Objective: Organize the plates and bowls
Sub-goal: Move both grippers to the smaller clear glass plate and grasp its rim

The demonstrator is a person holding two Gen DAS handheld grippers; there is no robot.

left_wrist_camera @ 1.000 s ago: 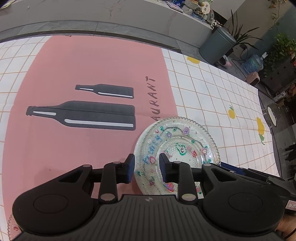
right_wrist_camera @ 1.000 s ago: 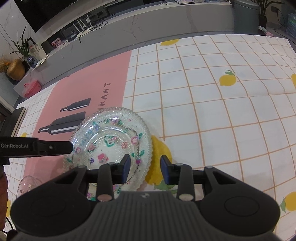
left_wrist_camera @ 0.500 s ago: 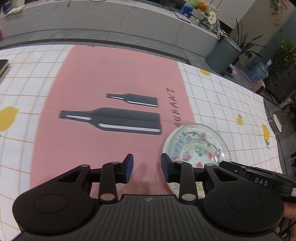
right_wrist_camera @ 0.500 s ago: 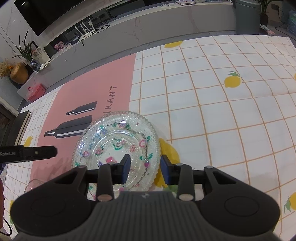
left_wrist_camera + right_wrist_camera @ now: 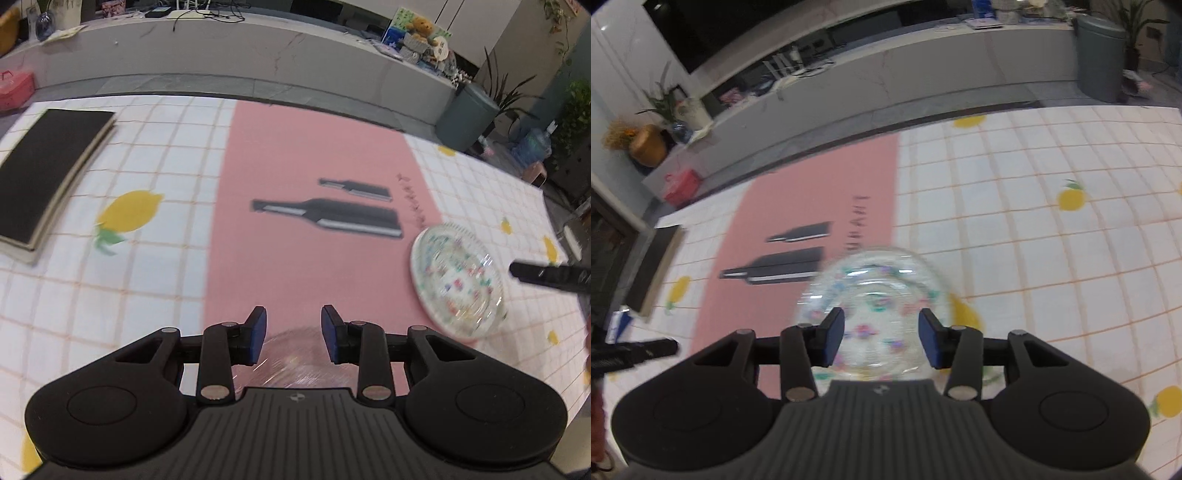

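A clear glass plate with coloured flower prints [image 5: 458, 280] lies on the tablecloth at the pink mat's right edge; in the right wrist view it [image 5: 879, 295] sits just ahead of and under my fingers. My right gripper [image 5: 881, 341] is open above its near rim and holds nothing. My left gripper [image 5: 293, 334] is open and empty, off to the plate's left. A second clear glass dish [image 5: 291, 354] shows blurred beneath the left fingers. The right gripper's finger [image 5: 546, 275] pokes in from the right.
A black-covered book [image 5: 48, 170] lies at the far left of the lemon-print tablecloth [image 5: 110, 295]. A pink mat with bottle prints [image 5: 314, 221] covers the middle. A grey ledge and a grey bin [image 5: 1100, 55] stand beyond the table.
My left gripper drew back and swung left away from the plate, now over a second glass dish. My right gripper opened wider and moved in over the plate's near rim.
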